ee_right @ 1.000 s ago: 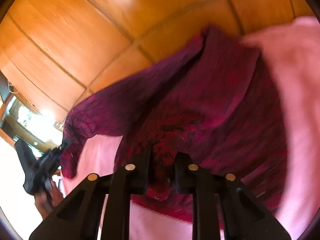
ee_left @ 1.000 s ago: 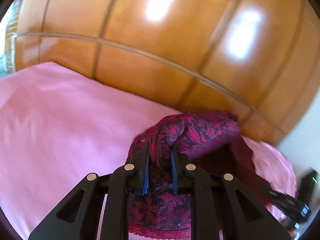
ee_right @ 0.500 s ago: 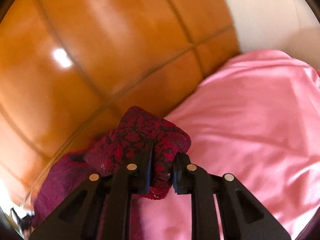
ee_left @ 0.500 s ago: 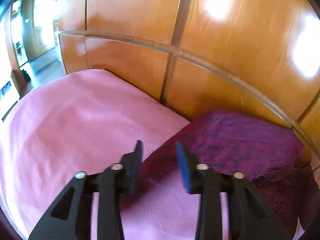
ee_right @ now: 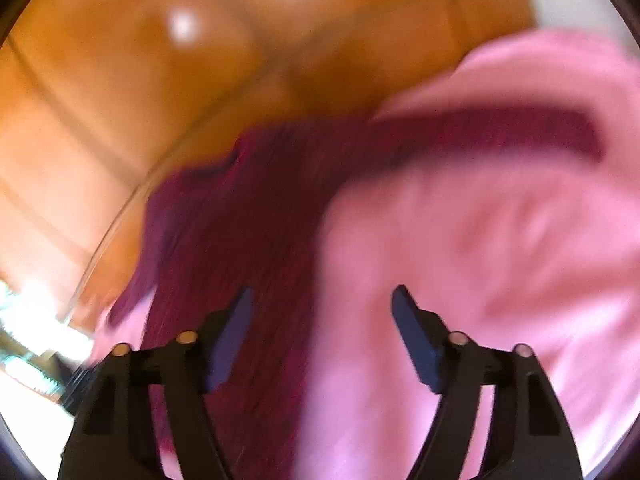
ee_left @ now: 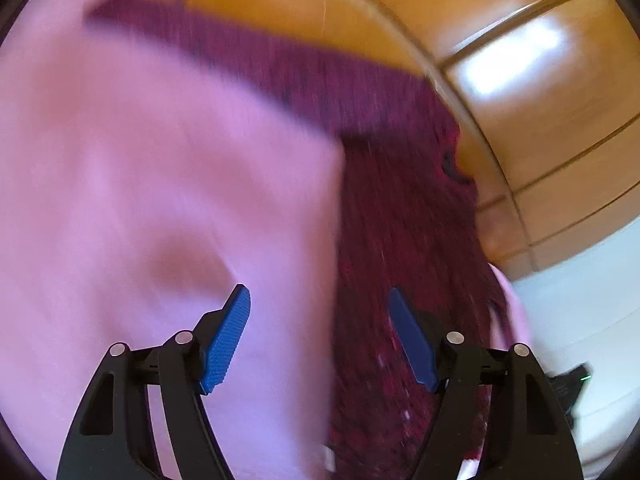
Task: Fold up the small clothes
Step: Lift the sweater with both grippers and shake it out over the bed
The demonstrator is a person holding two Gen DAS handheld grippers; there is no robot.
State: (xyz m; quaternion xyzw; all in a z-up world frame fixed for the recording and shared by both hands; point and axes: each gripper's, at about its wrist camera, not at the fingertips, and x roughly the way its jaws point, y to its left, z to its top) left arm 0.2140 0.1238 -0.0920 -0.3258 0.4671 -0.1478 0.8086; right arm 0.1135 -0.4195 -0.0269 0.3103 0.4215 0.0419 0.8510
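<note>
A dark red patterned garment (ee_left: 400, 216) lies on the pink sheet (ee_left: 140, 184) against the wooden headboard; it also shows in the right wrist view (ee_right: 248, 216). Both views are motion-blurred. My left gripper (ee_left: 320, 332) is open and empty, above the garment's near edge, with the cloth under its right finger. My right gripper (ee_right: 322, 332) is open and empty, above the garment's edge, with the cloth under its left finger.
A glossy wooden headboard (ee_left: 520, 60) stands behind the bed, also seen in the right wrist view (ee_right: 160, 80). A white wall (ee_left: 580, 308) is at the right. The pink sheet (ee_right: 500, 240) spreads to the right in the right wrist view.
Both grippers have let go of the garment and opened wide. The left opened first, the right within the last half second. The garment now lies on the sheet by the headboard.
</note>
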